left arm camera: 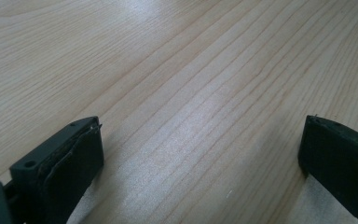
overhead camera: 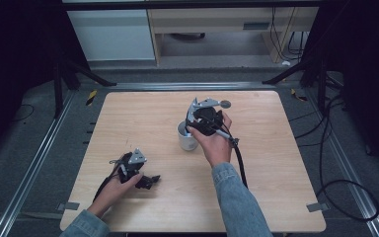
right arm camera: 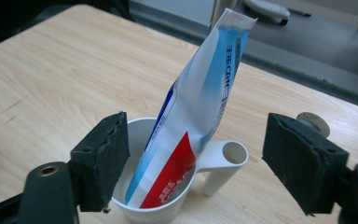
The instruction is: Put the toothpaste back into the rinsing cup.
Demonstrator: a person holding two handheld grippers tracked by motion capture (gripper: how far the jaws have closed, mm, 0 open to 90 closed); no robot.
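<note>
Standing tilted in a white cup point(right arm camera: 168, 205) near the middle of the wooden table point(overhead camera: 276, 197), a toothpaste tube point(right arm camera: 200, 102) leans against the rim, crimped end up. The right gripper point(right arm camera: 193, 163) hovers over the cup, jaws spread wide and holding nothing. The left gripper point(left arm camera: 200, 154) rests low at the table's near left, jaws likewise apart and empty.

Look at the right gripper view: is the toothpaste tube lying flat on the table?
No, the toothpaste tube stands tilted inside the white cup, between the open jaws of the right gripper.
</note>
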